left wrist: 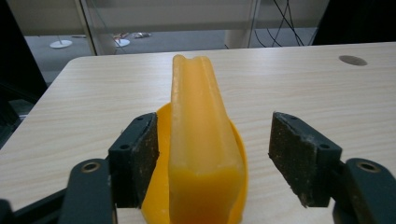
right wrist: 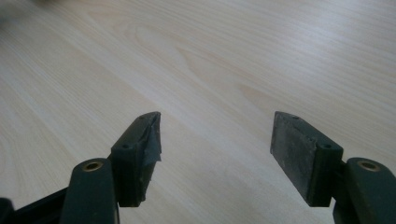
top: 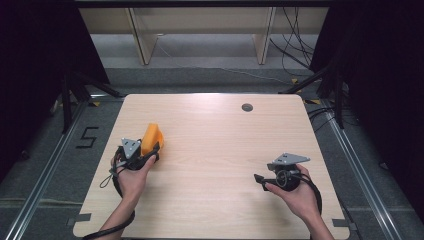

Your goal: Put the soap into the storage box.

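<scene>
The orange plastic piece (left wrist: 201,154) is lying on the desk (top: 215,150) at its left side, and the left tongs (left wrist: 212,156) are standing wide around it, not clamping. Well to the right of the piece, the right tongs (right wrist: 215,154) are gaping wide over bare wood.
</scene>
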Available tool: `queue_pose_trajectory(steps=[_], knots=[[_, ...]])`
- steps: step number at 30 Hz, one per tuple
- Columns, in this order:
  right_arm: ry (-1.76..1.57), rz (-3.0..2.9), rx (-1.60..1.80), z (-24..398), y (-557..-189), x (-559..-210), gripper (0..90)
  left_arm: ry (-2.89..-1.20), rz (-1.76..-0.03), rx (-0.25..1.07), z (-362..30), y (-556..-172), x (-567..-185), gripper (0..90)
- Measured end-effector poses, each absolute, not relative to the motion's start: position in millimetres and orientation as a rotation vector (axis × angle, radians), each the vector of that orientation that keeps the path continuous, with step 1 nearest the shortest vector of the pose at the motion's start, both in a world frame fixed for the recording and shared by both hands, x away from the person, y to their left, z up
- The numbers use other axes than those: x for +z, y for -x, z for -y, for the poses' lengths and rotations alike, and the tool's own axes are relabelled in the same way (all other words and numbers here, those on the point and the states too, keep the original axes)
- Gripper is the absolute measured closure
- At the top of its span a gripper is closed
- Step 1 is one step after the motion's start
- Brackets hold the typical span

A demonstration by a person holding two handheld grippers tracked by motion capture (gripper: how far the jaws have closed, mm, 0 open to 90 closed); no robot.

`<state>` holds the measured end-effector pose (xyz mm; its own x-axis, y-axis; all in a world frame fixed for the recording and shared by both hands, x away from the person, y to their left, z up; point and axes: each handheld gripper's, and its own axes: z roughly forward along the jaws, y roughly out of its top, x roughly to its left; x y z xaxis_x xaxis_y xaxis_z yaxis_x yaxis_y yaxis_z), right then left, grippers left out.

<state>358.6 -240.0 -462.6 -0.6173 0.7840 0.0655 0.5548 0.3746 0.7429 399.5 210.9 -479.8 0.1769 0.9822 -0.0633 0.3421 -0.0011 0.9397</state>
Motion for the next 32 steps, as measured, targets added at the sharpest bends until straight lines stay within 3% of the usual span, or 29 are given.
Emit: queue_pose_trajectory(steps=[12, 21, 32], knots=[[-1.202, -2.34, 1.085, 242, -358, -462, 33.7, -1.604, -1.249, 0.771, -242, -349, -466, 26.0], [-1.195, -2.335, 1.067, 243, -360, -463, 33.4, -1.662, -1.256, 0.713, -270, -292, -492, 27.5], [-1.195, -2.346, 1.075, 243, -360, -463, 32.4, -1.734, -1.192, 0.682, -261, -296, -497, 27.2]])
